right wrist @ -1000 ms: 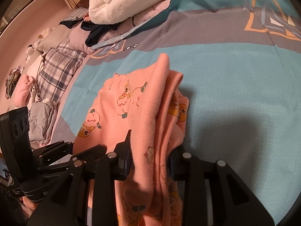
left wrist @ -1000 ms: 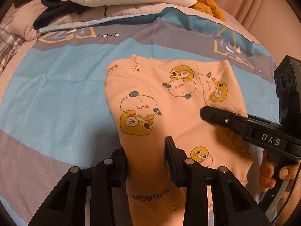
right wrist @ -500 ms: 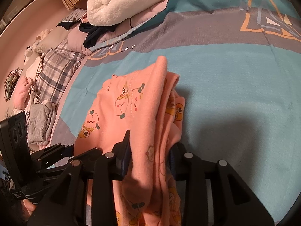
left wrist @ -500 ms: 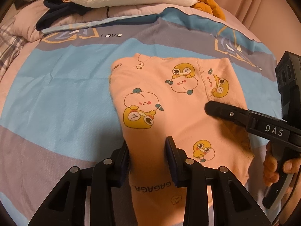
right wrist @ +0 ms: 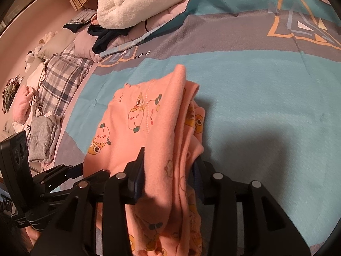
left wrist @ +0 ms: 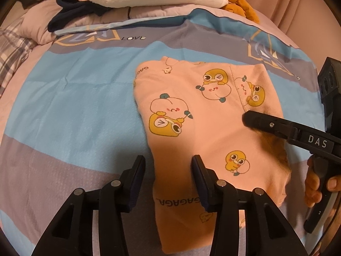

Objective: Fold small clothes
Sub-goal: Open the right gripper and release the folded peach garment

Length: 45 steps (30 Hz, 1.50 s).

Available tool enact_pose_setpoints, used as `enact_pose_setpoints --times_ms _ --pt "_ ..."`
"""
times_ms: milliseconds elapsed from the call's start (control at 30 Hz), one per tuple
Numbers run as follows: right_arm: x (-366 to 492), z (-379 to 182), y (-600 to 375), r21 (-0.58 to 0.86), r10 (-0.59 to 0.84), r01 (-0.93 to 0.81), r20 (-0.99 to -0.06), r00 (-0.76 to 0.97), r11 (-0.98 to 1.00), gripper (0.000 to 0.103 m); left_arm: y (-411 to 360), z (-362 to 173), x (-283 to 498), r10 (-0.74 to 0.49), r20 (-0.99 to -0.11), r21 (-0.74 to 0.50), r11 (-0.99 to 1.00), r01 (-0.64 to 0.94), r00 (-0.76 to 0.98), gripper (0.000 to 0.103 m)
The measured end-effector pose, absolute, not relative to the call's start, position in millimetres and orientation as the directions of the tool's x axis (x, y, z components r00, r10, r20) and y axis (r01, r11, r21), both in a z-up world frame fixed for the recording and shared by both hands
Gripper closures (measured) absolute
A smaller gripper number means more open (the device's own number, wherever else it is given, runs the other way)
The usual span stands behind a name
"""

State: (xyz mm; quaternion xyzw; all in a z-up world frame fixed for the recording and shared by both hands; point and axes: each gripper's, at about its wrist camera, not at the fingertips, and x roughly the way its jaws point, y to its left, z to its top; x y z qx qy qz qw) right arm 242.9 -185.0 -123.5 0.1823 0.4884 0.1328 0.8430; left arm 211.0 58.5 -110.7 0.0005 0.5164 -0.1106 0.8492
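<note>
Both grippers letting go: left gripper fingers opening around the pink garment, right gripper fingers opening astride its bunched edge, long axis running up-frame.

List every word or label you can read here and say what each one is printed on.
"LOVE": on the bedspread, beside a triangle design; also seen in the right wrist view.
"DAS": white label on the right gripper.
"GAGAGA.": on the pink garment, upside down near the left gripper.
"GAG...": at the garment's far left edge, cut off.
Small print on a grey folded cloth and the left gripper's label: too small to read.
</note>
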Motion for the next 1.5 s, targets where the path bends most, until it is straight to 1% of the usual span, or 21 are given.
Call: enact_pose_setpoints --times_ms 133,367,433,500,600,933,1500 --pt "241.3 -124.0 -187.9 0.43 0.39 -0.032 -0.781 0.489 0.902 0.05 59.7 -111.3 210.7 -0.185 -0.877 -0.112 0.976 0.185 0.444 0.055" --pt "240.1 -124.8 -191.3 0.433 0.389 -0.027 -0.78 0.49 0.901 0.049 60.4 -111.8 209.4 -0.178 -0.877 -0.108 0.978 0.178 0.446 0.053" --pt "240.2 -124.7 -191.1 0.434 0.39 -0.026 -0.78 0.49 0.901 0.049 60.3 -112.0 208.8 -0.168 -0.878 -0.099 0.98 0.173 0.449 0.049" --pt "239.0 -124.6 -191.1 0.434 0.389 -0.024 -0.781 0.49 0.901 0.048 60.5 -112.1 208.1 -0.16 -0.878 -0.092 0.981 0.169 0.452 0.047" --pt "237.4 -124.8 -191.5 0.428 0.379 -0.013 -0.785 0.49 0.903 0.042 61.9 -112.4 208.5 -0.161 -0.878 -0.096 0.982 0.164 0.45 0.046" --pt "235.0 -122.3 -189.3 0.393 0.352 -0.021 -0.796 0.493 0.919 0.042 59.8 -111.6 206.8 -0.148 -0.879 -0.084 0.984 0.159 0.453 0.045" --pt "228.4 -119.1 -192.7 0.388 0.34 -0.004 -0.802 0.492 0.922 0.042 61.4 -110.6 197.1 -0.131 -0.883 -0.071 0.986 0.148 0.451 0.045"
